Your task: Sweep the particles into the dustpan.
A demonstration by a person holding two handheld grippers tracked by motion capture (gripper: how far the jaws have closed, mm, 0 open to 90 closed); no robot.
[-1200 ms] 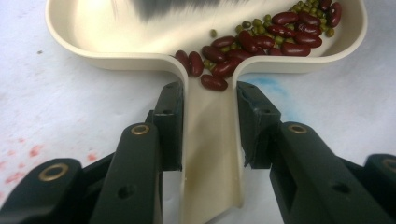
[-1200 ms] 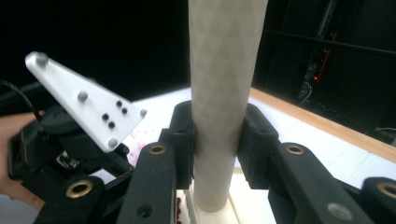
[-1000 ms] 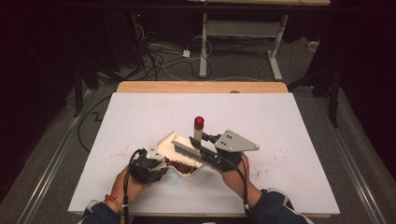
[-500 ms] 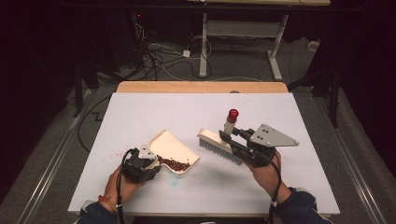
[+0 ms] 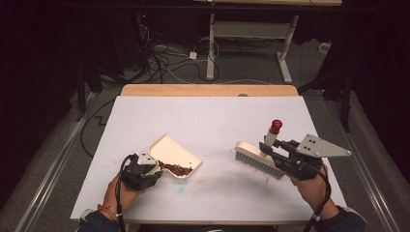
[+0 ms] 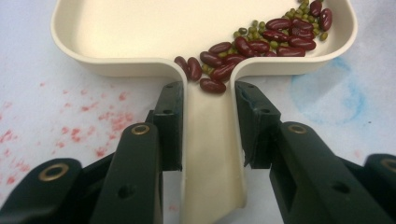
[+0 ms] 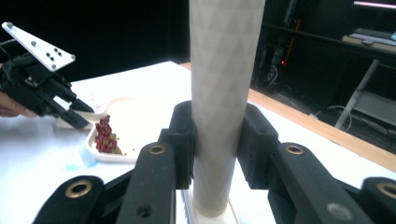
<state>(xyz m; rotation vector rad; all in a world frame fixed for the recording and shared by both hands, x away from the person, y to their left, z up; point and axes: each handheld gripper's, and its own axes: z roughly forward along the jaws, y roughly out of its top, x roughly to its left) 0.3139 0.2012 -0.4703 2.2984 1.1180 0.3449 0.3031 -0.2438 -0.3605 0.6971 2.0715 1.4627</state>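
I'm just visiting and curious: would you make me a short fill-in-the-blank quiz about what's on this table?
1. The left tongs are clamped on the ____ of the cream dustpan.
2. The right tongs grip the brush by its upright ____.
3. Dark red and small ____ beans lie together inside the dustpan.
4. In the high view, the brush is to the ____ of the dustpan.

Missing words: handle; handle; green; right
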